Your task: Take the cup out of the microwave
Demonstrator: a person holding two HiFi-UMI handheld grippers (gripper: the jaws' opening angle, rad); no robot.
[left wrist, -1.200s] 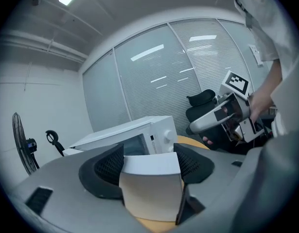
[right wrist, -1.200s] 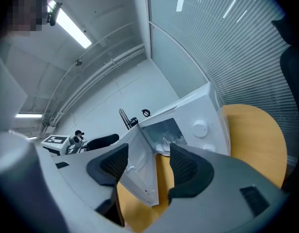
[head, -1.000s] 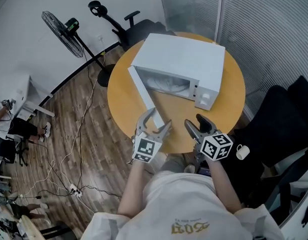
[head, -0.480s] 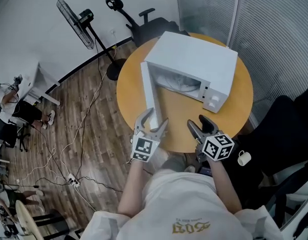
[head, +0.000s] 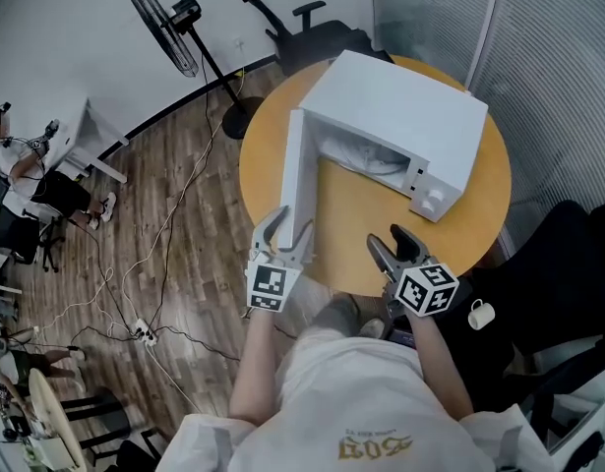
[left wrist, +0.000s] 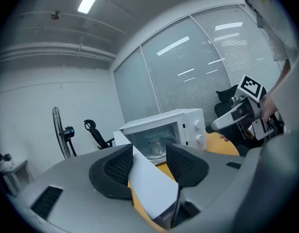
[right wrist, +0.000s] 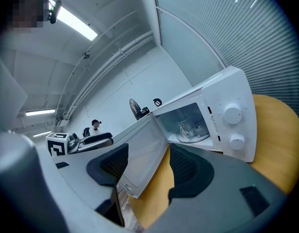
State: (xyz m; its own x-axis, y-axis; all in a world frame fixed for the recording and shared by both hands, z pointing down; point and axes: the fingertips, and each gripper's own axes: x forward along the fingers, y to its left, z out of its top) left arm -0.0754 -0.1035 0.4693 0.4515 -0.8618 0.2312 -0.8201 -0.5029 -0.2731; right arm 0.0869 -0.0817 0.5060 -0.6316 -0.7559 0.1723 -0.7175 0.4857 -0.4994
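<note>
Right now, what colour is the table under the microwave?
The table is orange-yellow; it shows clearest in the head view.

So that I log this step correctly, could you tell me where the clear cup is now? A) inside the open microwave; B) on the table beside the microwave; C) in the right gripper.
A: the clear cup stands inside the microwave, whose door is swung open.

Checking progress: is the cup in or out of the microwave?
In. The cup stands inside the microwave cavity, behind the open door.
</note>
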